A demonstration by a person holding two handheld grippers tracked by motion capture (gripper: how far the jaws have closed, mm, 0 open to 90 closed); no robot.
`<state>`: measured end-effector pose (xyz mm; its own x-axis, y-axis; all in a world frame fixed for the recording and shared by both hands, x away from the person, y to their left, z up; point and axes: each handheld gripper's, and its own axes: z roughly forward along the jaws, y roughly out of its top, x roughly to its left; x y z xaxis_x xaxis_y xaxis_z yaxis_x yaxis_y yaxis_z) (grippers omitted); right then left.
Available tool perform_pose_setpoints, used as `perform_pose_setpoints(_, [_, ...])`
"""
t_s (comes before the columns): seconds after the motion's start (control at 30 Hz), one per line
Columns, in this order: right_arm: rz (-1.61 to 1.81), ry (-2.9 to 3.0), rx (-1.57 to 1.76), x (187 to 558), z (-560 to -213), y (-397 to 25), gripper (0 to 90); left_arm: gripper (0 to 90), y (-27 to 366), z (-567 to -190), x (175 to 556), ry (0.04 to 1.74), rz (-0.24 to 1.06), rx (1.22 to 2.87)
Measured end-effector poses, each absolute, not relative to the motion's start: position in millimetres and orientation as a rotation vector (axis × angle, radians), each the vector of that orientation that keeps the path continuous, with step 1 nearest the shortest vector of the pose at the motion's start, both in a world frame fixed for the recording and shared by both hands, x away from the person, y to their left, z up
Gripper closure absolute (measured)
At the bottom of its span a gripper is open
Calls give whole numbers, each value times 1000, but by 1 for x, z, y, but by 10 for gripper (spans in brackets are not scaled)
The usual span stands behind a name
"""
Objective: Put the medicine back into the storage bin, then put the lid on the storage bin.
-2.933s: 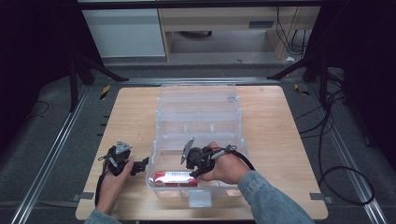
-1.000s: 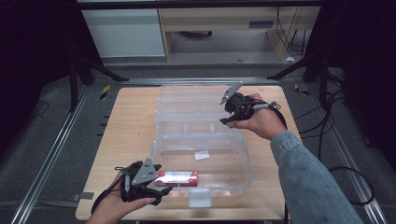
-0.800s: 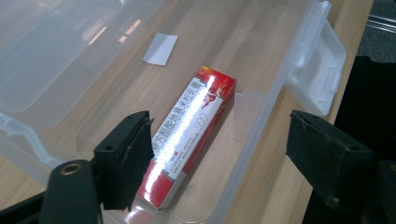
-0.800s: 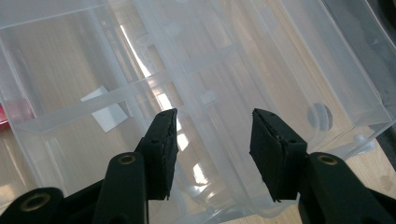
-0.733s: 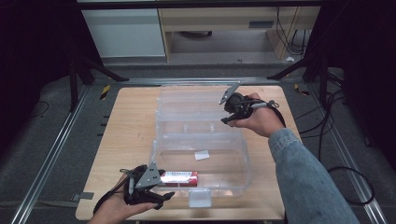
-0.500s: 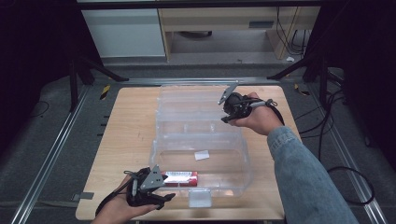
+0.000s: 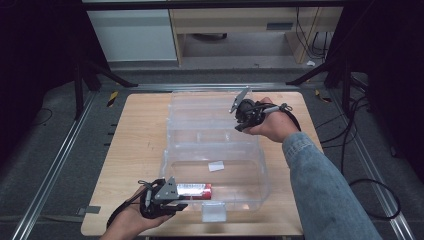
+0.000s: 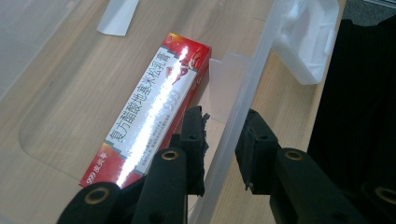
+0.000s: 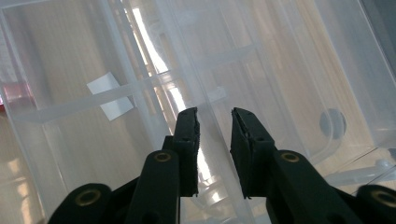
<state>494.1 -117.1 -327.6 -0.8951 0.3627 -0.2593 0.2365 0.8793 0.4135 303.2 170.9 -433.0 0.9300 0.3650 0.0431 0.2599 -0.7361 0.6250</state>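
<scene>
Item: clear plastic storage bin (image 7: pixel 250 172) with its hinged clear lid (image 7: pixel 200 112) thrown open behind it, on a pale wooden table (image 7: pixel 135 135).

Contents: red-and-silver printed carton (image 8: pixel 144 112), flat on the bin floor against the near wall.

Left gripper (image 8: pixel 222 140): jaws narrowly parted astride the bin's front wall, apparently to steady it.

Right gripper (image 9: pixel 215 133): jaws narrowly parted over the lid's edge, nothing clamped; seemingly placed to swing it shut.
</scene>
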Motion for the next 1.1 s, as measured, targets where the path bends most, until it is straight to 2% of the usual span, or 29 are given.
perform_pose_setpoints(0.2, [535,2706,449,498,-327,-119,739,738,169,-433,312,447,200,2428])
perform_pose_setpoints(0.27, [543,2685,459,506,-329,-121,730,755,163,-433,321,441,158,2426])
perform_pose_setpoints(0.6, [555,2677,499,531,-328,-133,725,771,147,-432,346,395,175,2438])
perform_pose_setpoints(1.1, [521,2717,493,533,-322,-128,766,776,145,-431,348,395,182,2440])
